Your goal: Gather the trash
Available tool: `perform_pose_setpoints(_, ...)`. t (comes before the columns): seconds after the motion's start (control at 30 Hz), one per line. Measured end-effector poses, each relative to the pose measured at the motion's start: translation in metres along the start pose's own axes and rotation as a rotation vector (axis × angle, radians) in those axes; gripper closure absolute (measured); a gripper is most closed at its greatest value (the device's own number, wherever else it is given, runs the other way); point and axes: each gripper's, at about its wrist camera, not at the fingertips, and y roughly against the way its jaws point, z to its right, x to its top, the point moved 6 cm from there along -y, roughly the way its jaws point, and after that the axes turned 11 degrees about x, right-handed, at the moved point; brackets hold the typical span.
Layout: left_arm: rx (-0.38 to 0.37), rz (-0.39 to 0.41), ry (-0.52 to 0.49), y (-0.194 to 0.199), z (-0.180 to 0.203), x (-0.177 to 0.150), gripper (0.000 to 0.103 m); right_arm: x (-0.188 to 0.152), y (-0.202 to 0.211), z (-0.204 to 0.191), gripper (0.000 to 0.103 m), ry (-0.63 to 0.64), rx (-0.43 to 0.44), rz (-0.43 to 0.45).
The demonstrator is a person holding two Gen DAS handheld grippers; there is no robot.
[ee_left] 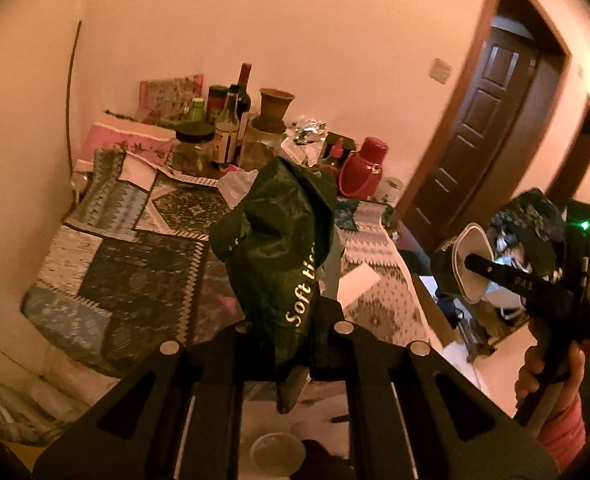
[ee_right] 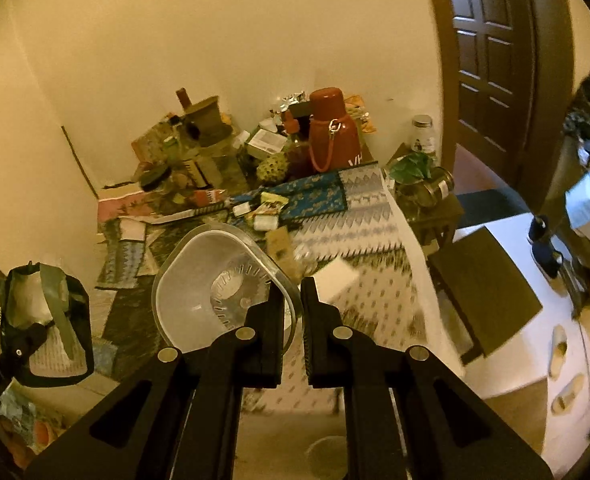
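Observation:
My left gripper (ee_left: 291,314) is shut on a crumpled dark green tissue packet (ee_left: 279,248) printed "Soft", held up above the cloth-covered table (ee_left: 135,280). In the right wrist view the same packet (ee_right: 47,320) hangs at the far left, with the left gripper (ee_right: 19,350) below it. My right gripper (ee_right: 293,285) is shut on the rim of a clear plastic container (ee_right: 215,288), tilted with its mouth facing me. In the left wrist view that container (ee_left: 471,264) shows side-on at the right, pinched by the right gripper (ee_left: 473,260), with a person's hand (ee_left: 551,364) on the handle.
The table's far end is crowded with bottles (ee_left: 227,128), jars and a red flask (ee_right: 331,132). A white block (ee_right: 335,278) and small wrappers (ee_right: 271,202) lie on the cloth. A side table with a jar (ee_right: 427,196), a dark stool (ee_right: 491,292), slippers (ee_right: 559,348) and a brown door (ee_right: 487,40) are to the right.

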Motion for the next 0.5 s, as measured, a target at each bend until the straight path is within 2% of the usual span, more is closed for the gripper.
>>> perform_pose_setpoints(0.2,-0.075,0.022,-0.069,0.052,-0.016,-0.036,0.096,-0.05,0.042,-0.034,0.096,0.0,-0.052,0.03)
perform_pose_setpoints(0.3,-0.109,-0.001,-0.1,0.067,-0.019,-0.054,0.096,-0.069,0.057,-0.041,0.096,-0.012,-0.075,0.03)
perform_pose_setpoints(0.5,-0.133,-0.068,-0.12,0.076,-0.015,-0.088,0.096,-0.107,0.067,-0.041,0.096,-0.027,-0.099,-0.034)
